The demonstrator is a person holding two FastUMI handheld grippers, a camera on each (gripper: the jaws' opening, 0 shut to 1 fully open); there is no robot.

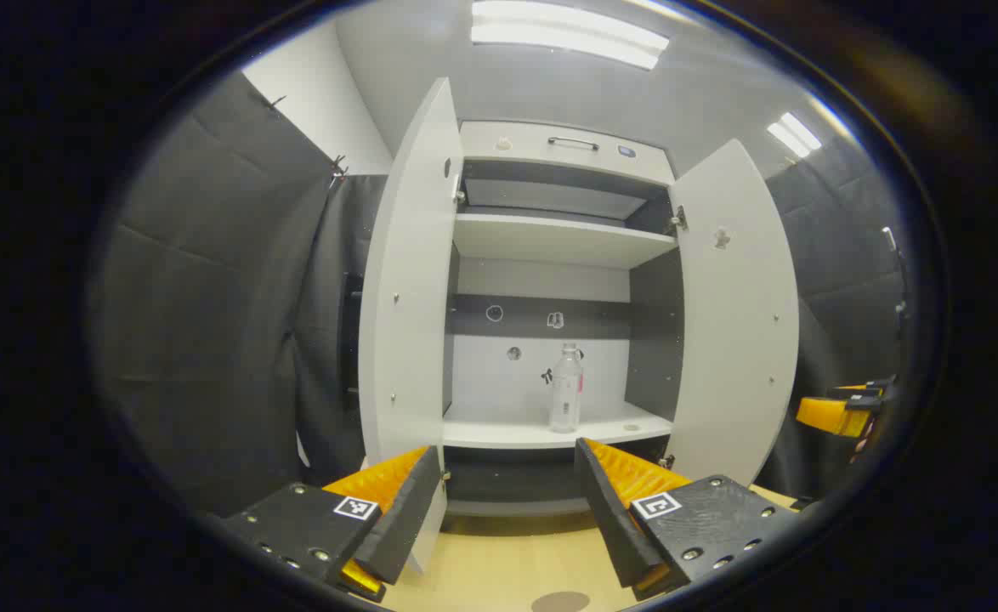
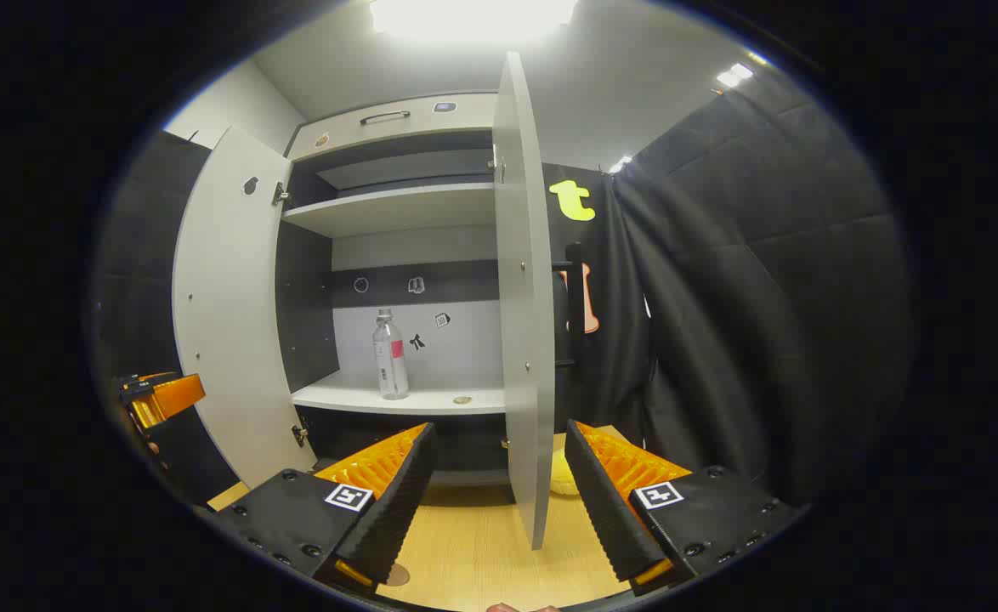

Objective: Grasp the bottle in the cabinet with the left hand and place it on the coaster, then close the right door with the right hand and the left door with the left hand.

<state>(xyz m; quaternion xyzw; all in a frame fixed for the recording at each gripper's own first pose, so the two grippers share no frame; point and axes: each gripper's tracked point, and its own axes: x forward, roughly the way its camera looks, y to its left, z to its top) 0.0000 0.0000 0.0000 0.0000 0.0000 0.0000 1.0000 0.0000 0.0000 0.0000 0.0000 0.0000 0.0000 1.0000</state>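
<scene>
I've got the bottle (image 1: 566,388) standing upright just right of centre in the left gripper view, long axis vertical, cap up, on the lower shelf (image 1: 541,432) of the open cabinet (image 1: 563,149) — it sits toward the shelf's right half, apart from the back panel as far as I can tell. In the right gripper view I see the same bottle (image 2: 389,354) left of centre, again upright, with a pink band on its label. My left gripper (image 1: 509,501) is spread wide at the bottom of its frame, nothing between the fingers, nothing touched; the bottle shows well beyond it, framed in the gap. My right gripper (image 2: 495,497) is just as wide and empty — the edge of the right door (image 2: 523,280) hangs down into the gap between its fingers, but I can't tell that either finger touches it. Both doors stand open: the left door (image 1: 410,272) fills the left-centre of the left gripper view, and the right door (image 1: 733,314) stands at its right. At the bottom centre of that view a dark round coaster (image 1: 560,602) lies on the wooden table (image 1: 499,565), in front of the cabinet. At the left edge of the right gripper view I catch the left gripper (image 2: 159,398) farther off.
</scene>
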